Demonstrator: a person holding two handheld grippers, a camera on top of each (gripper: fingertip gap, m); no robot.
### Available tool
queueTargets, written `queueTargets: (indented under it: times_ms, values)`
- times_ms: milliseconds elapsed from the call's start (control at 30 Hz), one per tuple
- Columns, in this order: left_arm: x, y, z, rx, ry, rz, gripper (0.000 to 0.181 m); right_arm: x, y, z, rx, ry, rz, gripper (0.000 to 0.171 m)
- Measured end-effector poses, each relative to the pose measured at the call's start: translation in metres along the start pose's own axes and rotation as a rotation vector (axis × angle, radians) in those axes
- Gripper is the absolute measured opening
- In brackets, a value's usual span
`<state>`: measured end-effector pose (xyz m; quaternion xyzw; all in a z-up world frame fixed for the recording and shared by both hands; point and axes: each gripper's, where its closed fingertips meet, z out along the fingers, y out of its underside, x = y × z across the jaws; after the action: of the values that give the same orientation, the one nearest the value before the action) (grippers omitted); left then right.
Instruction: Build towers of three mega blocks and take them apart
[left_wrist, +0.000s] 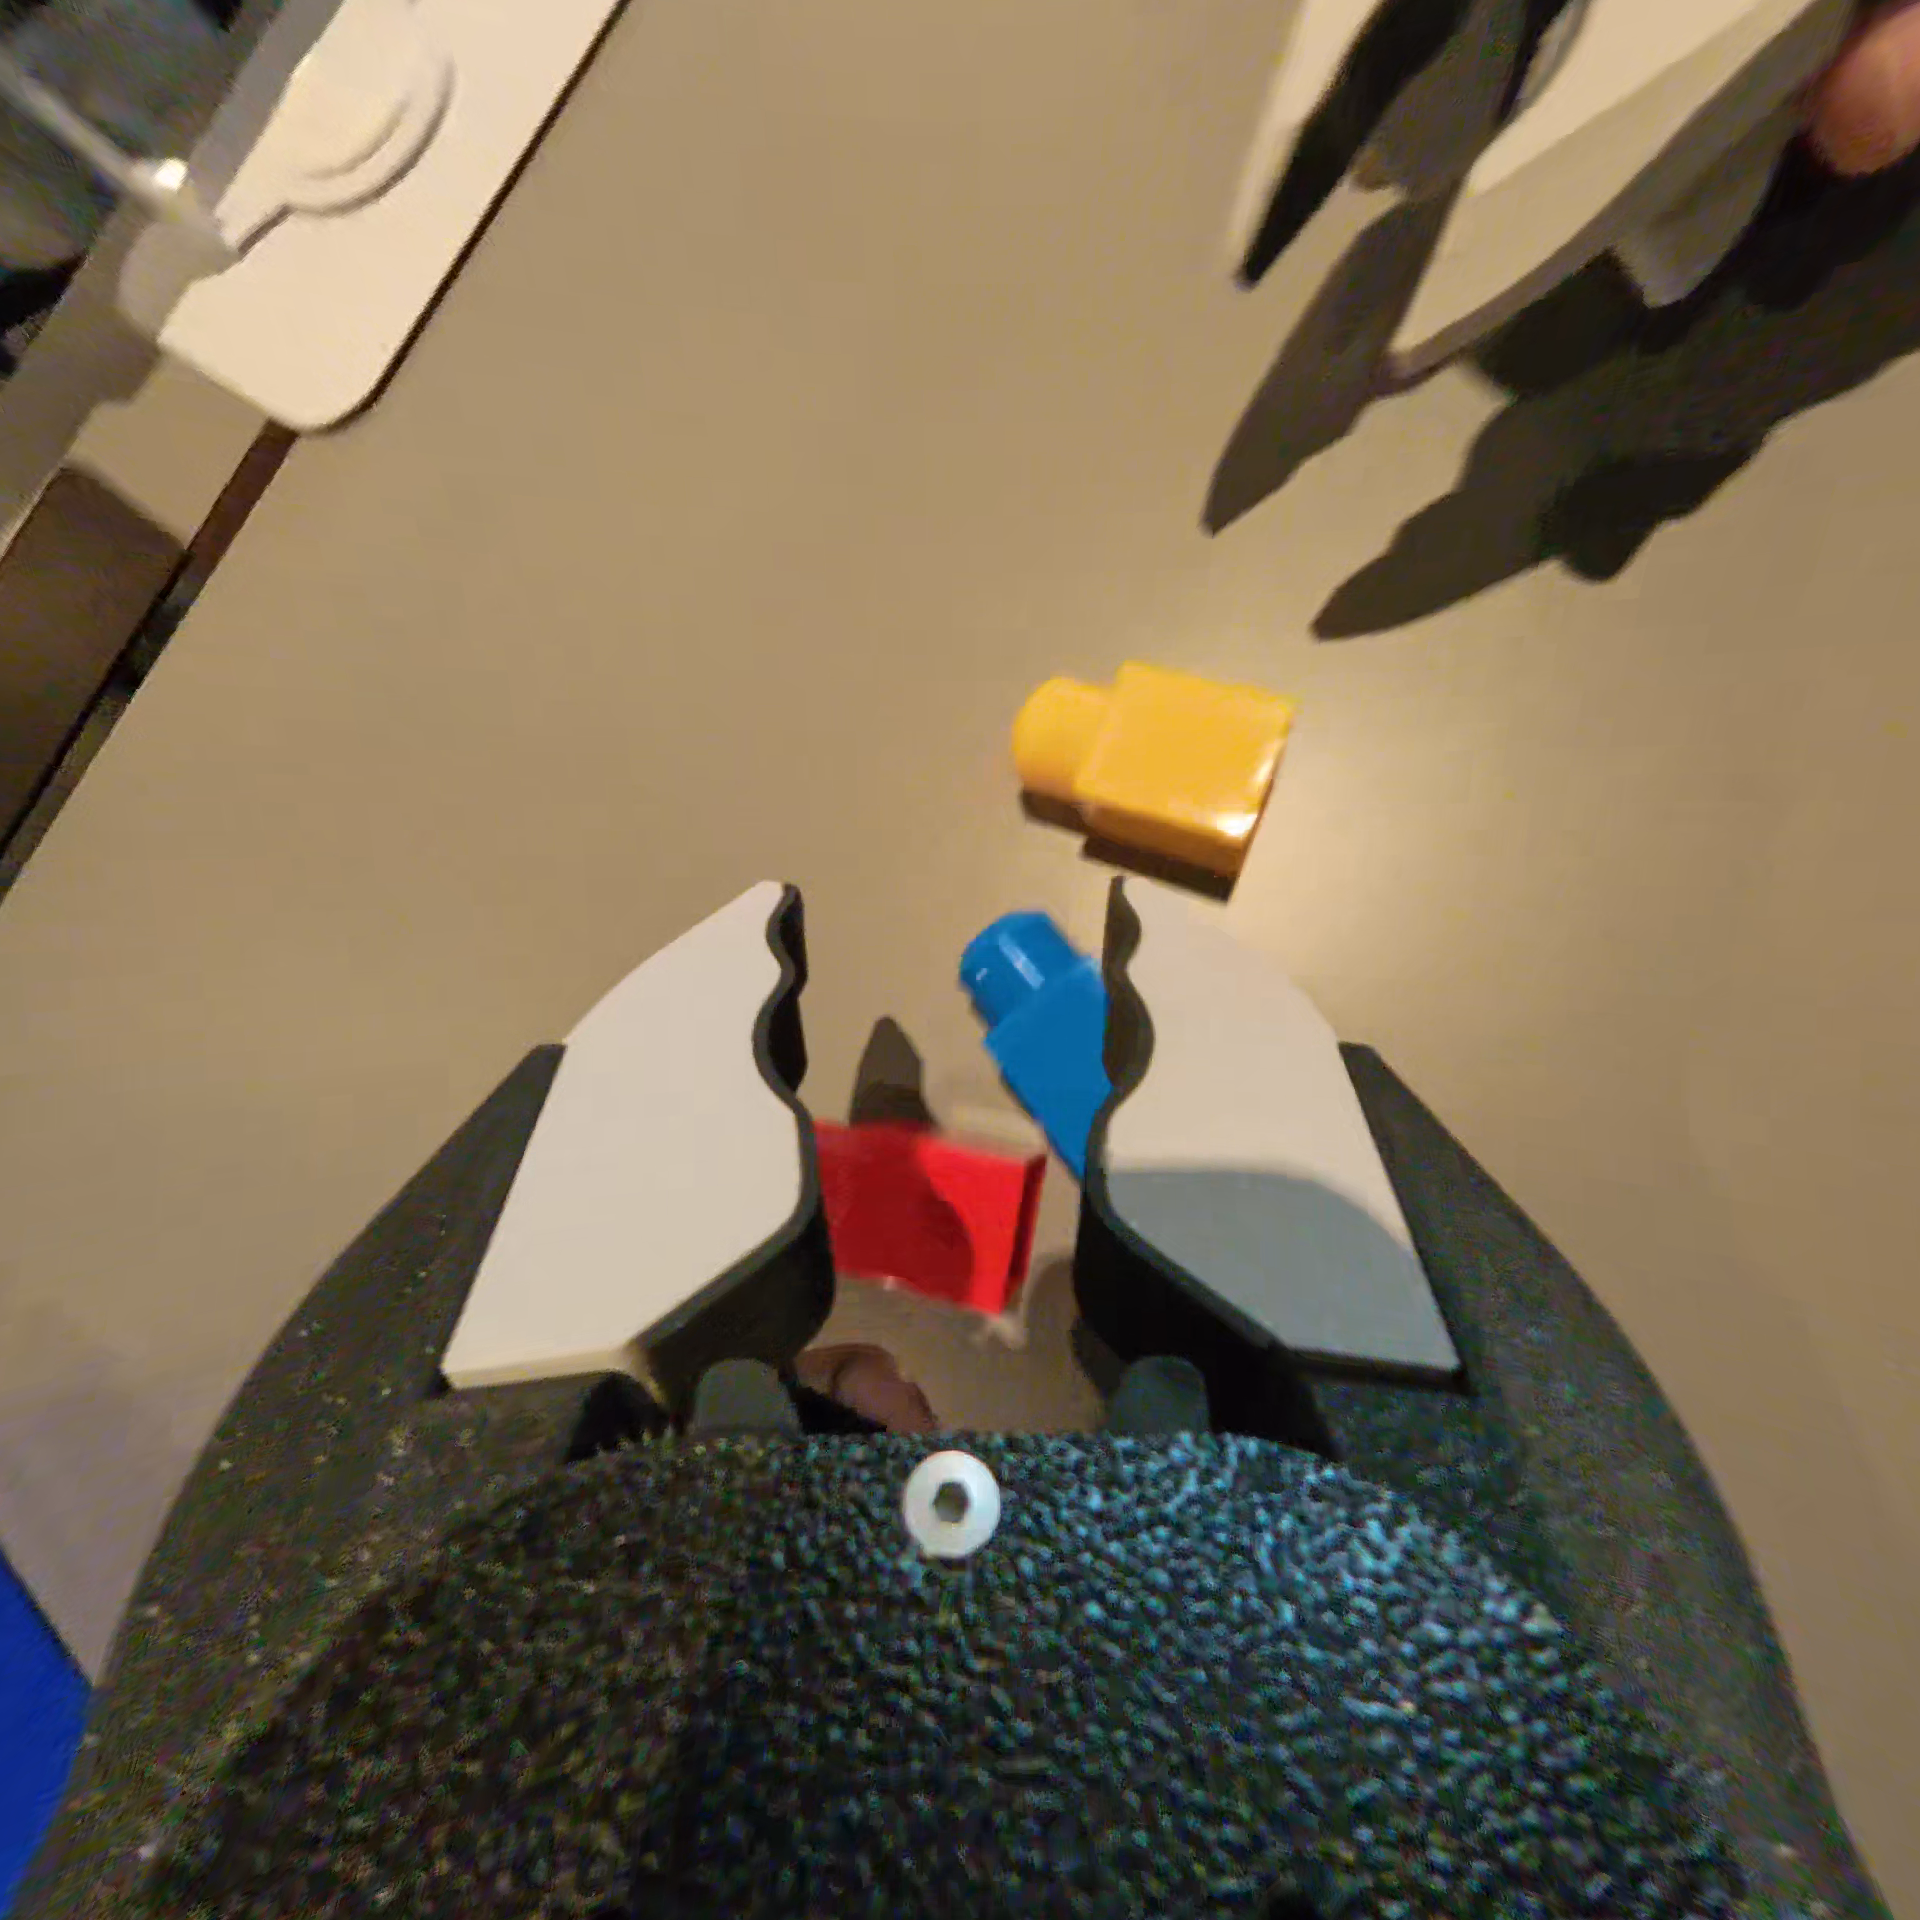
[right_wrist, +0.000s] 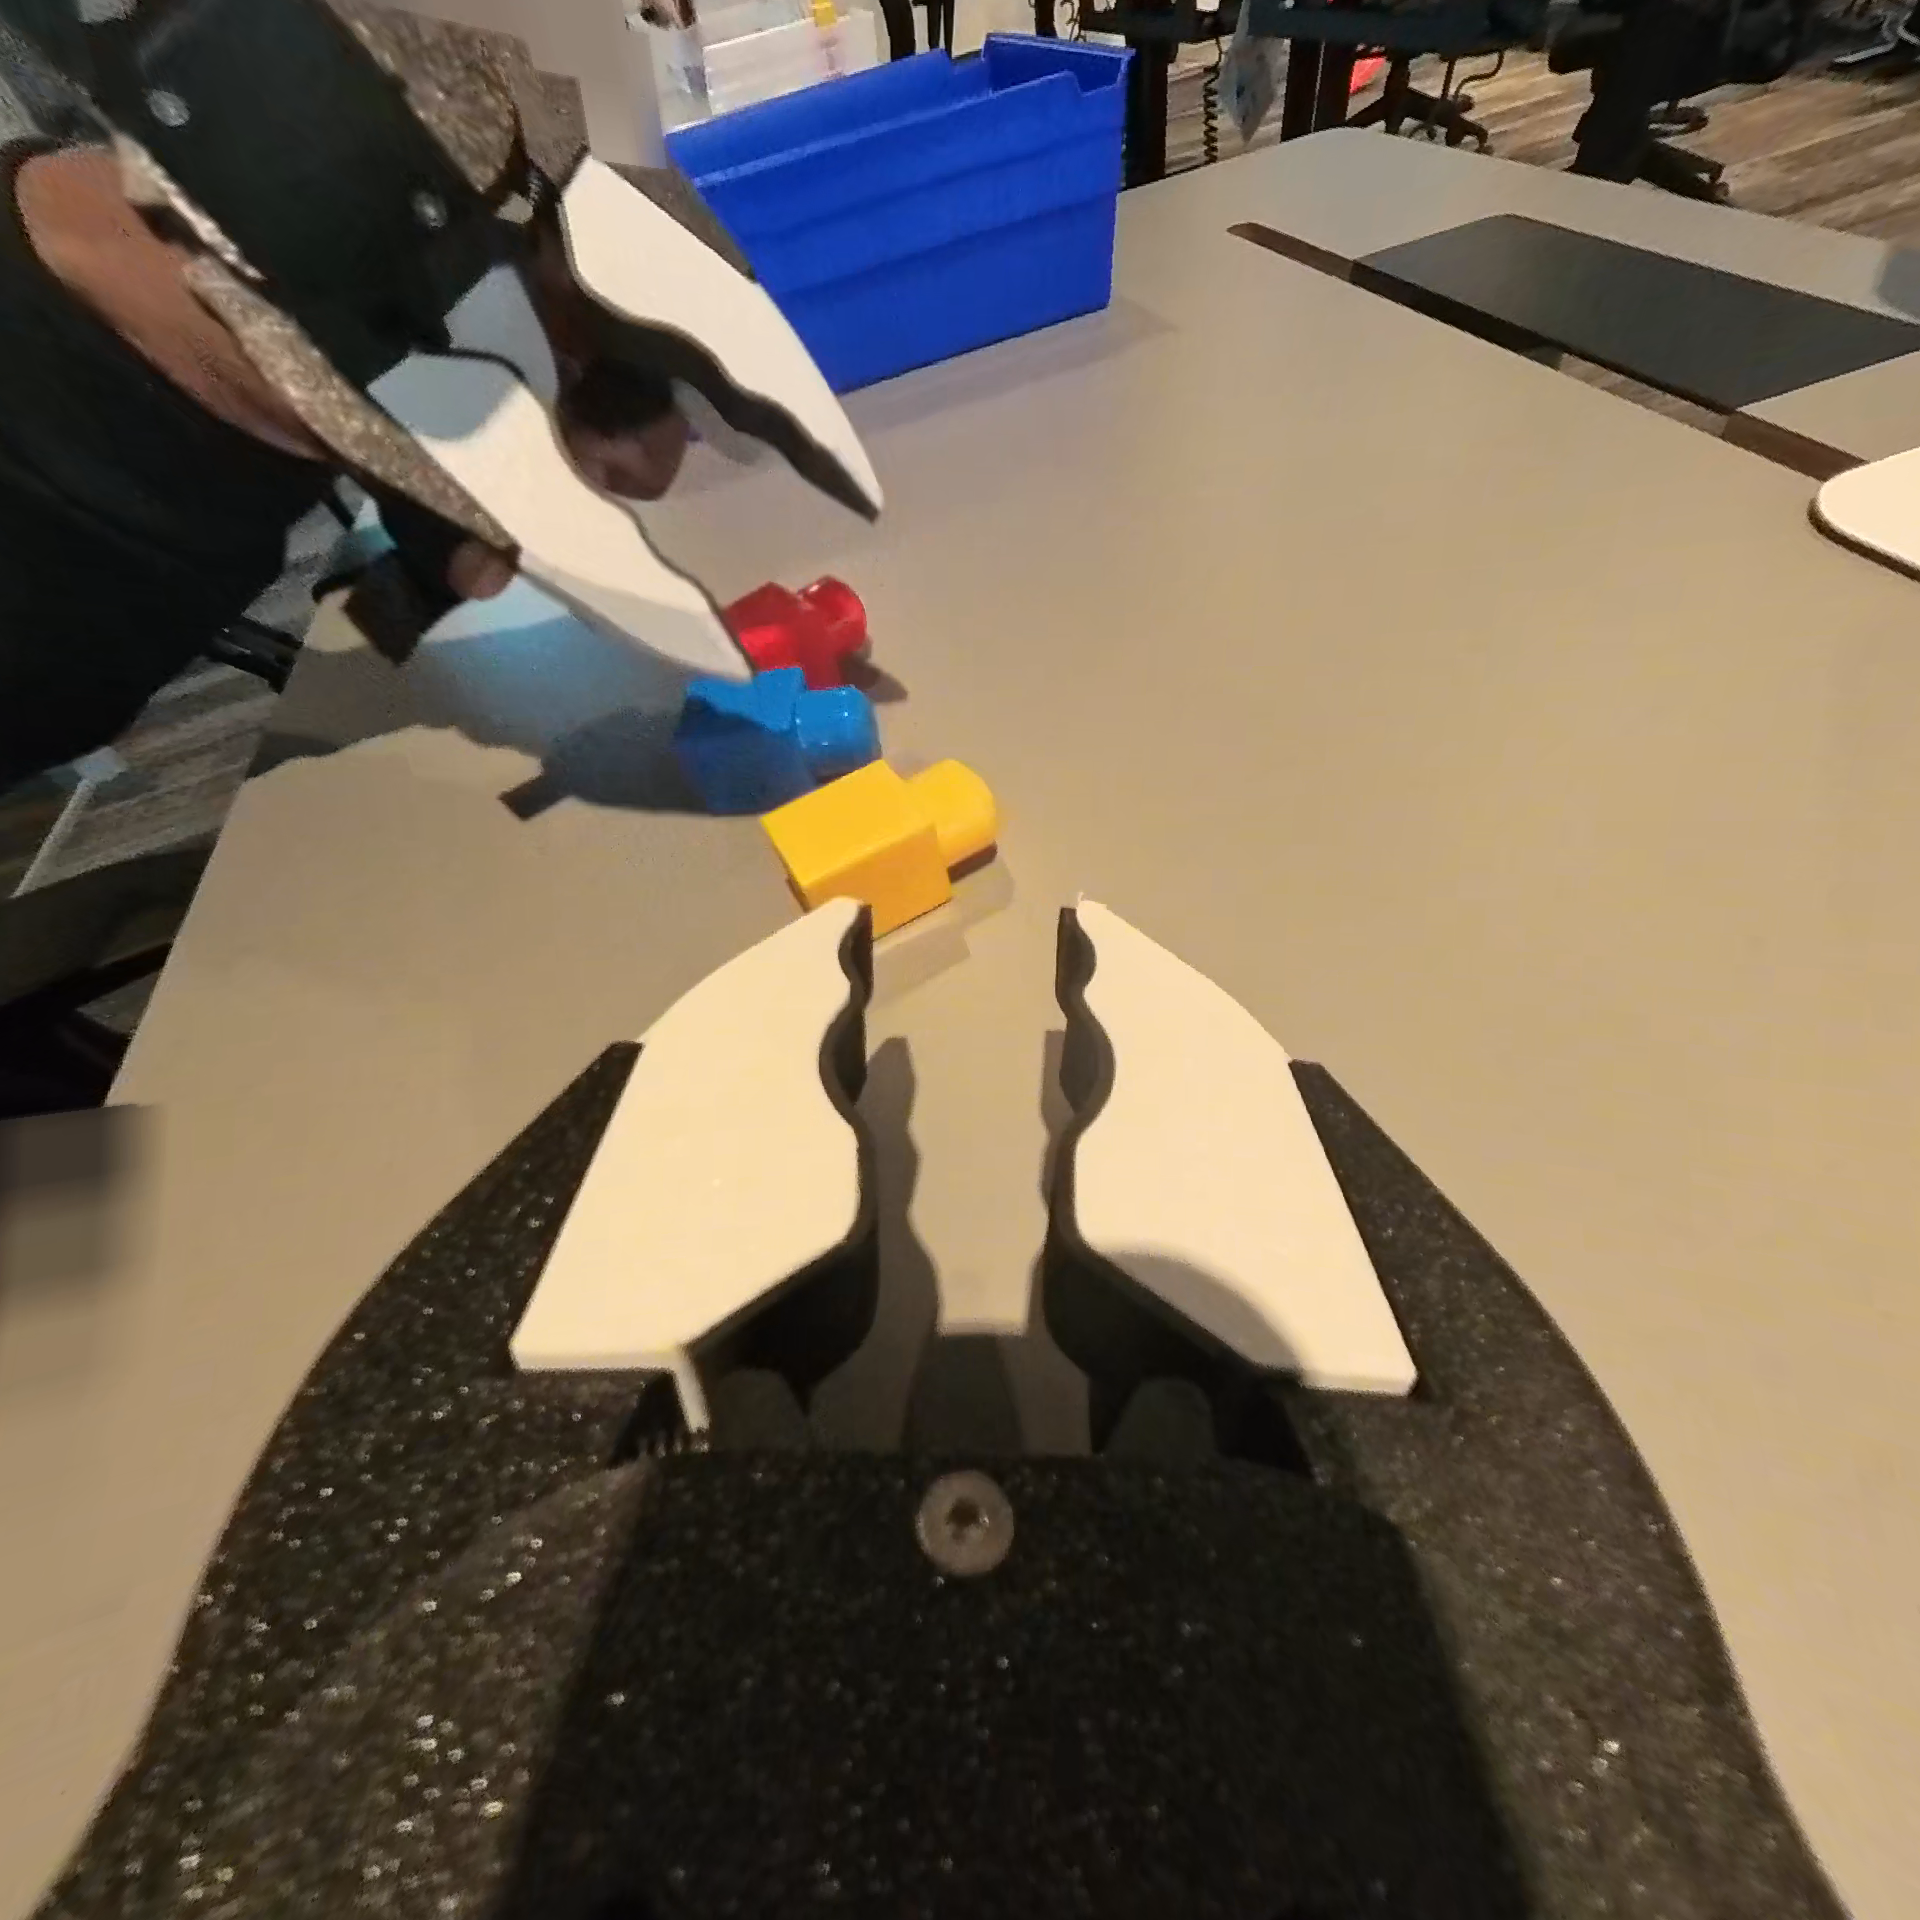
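Beige tabletop (right_wrist: 1351, 727), blue plastic bin (right_wrist: 914, 229) standing at its far edge, flat black mat (right_wrist: 1621, 301) on a neighbouring table to the right, white rounded board (left_wrist: 343, 208) lying near the table's edge, office chairs (right_wrist: 1642, 83) on wood flooring behind

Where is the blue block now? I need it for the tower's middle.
The blue block lies on its side on the table, between the red block and yellow block, under the open left tool.
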<state>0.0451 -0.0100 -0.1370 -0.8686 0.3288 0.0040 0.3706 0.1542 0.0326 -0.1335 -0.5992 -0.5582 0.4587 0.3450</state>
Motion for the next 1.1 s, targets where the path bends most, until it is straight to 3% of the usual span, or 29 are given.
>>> queueTargets:
  times_ms: [33, 267, 767, 967, 1100]
  values:
    - [-0.006, 0.009, -0.004, -0.01, -0.018, -0.031, 0.054, 0.0, 0.001, 0.0, -0.004, 0.001, -0.004, 0.034]
    - [0.005, 0.048, -0.01, -0.087, 0.017, -0.092, 0.052, -0.002, 0.004, 0.003, -0.034, 0.01, -0.035, 0.034]
    - [0.026, 0.021, 0.007, -0.149, 0.052, -0.088, 0.048, -0.007, 0.011, 0.007, -0.088, 0.037, -0.108, 0.034]
    - [0.007, 0.018, -0.004, -0.092, -0.011, -0.15, 0.049, -0.009, 0.013, 0.009, -0.108, 0.045, -0.136, 0.034]
    - [-0.024, 0.044, -0.015, -0.117, -0.119, -0.208, 0.05, -0.009, 0.014, 0.01, -0.115, 0.049, -0.145, 0.034]
